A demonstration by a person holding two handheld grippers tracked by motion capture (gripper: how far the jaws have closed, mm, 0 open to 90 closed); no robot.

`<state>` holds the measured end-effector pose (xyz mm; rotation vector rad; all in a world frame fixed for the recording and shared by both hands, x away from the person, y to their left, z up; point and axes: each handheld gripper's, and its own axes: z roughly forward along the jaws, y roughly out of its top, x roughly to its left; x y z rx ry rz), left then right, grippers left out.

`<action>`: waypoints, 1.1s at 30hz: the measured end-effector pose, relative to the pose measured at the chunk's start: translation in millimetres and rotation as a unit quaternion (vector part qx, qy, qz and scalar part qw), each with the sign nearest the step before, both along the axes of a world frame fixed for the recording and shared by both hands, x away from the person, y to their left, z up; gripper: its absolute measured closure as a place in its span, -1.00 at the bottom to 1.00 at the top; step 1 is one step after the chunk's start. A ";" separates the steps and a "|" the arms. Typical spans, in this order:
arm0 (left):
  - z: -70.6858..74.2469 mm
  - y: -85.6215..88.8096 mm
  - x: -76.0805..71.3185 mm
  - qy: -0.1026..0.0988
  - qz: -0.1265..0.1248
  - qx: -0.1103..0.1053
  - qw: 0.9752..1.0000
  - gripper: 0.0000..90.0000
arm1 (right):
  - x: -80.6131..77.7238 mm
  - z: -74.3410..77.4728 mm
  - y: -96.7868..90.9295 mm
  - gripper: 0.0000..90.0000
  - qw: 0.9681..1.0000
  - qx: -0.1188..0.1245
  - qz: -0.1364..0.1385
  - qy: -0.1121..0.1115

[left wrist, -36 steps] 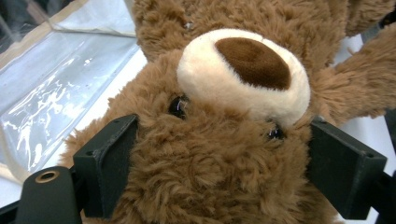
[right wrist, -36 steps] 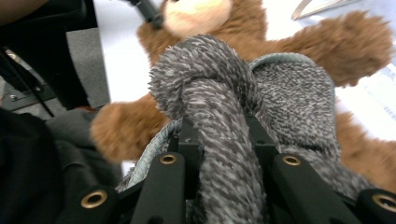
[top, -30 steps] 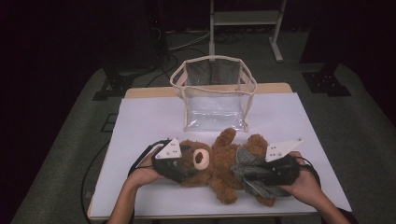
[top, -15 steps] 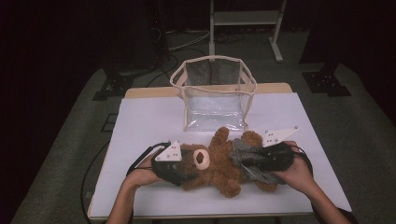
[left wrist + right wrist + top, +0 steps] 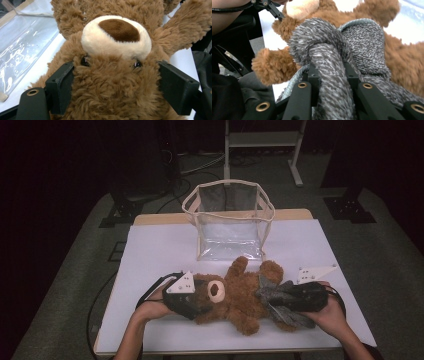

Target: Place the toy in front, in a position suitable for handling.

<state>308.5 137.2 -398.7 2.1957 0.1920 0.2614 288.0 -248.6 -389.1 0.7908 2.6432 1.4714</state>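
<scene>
On white table (image 5: 160,245), unlabelled teddy bear (image 5: 235,295) lies.

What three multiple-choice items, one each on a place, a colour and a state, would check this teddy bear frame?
1. Where does the clear bag stand?
A. beyond the teddy bear, at the table's far edge
B. under the bear
C. on the floor

2. What colour is the scarf in the right gripper?
A. red
B. grey
C. yellow

3. How does the left gripper stand?
A. apart from the bear
B. with its jaws on either side of the bear's head
C. inside the bag

Key: 1 A, the high view shows the bag past the bear; 2 B, mottled grey knit between the jaws; 3 B, the jaws press the fur beside both eyes.
</scene>
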 end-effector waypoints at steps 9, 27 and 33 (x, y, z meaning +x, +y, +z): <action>-0.6 -1.4 -0.1 0.001 -0.003 0.005 1.000 -0.56 | -3.0 10.8 -6.6 0.62 1.000 0.000 -0.014 -0.012; -0.5 -4.3 -0.1 -0.003 0.007 0.003 1.000 -0.57 | 4.6 21.2 98.9 0.61 0.990 -0.059 0.121 -0.039; -0.1 -7.1 0.8 -0.004 0.016 0.001 1.000 -0.56 | -9.6 16.0 72.2 0.61 0.991 -0.064 0.115 -0.018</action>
